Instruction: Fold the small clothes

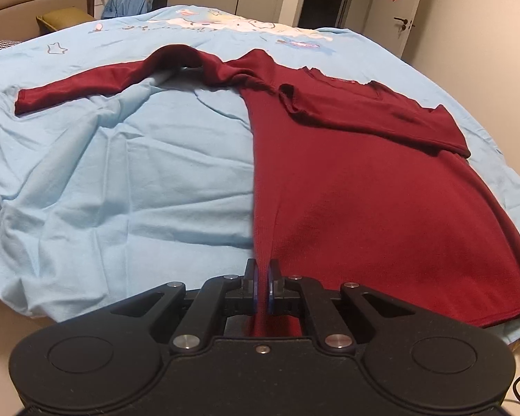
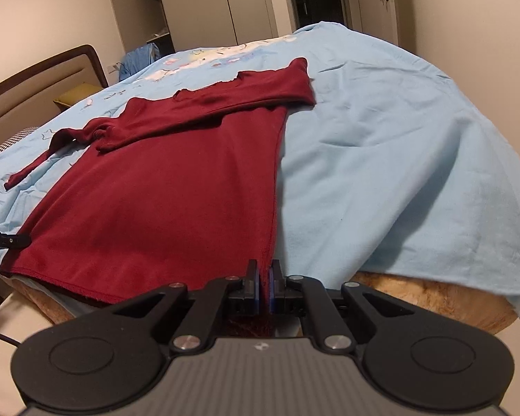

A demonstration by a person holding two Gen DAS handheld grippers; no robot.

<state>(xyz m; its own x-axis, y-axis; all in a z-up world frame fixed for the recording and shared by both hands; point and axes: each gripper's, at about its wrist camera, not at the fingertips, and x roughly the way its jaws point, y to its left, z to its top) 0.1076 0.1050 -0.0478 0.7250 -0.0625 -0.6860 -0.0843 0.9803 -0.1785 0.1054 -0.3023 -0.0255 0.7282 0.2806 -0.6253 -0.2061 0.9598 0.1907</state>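
A dark red long-sleeved top (image 1: 364,180) lies flat on the light blue bed sheet (image 1: 121,173). Its right sleeve is folded across the chest; the left sleeve (image 1: 86,86) stretches out to the left. My left gripper (image 1: 263,277) is shut on the top's lower left hem corner. In the right wrist view the same top (image 2: 163,187) fills the left half. My right gripper (image 2: 265,279) is shut on the lower right hem corner. The left gripper's black fingertip (image 2: 14,241) shows at the far left of that view.
The sheet (image 2: 398,159) covers a bed with a brown headboard (image 2: 52,69) and a green pillow (image 1: 57,17). A blue bundle (image 1: 131,0) sits behind the bed. Wardrobe doors and a room door (image 1: 398,7) stand at the back. The mattress edge (image 2: 433,294) is exposed near me.
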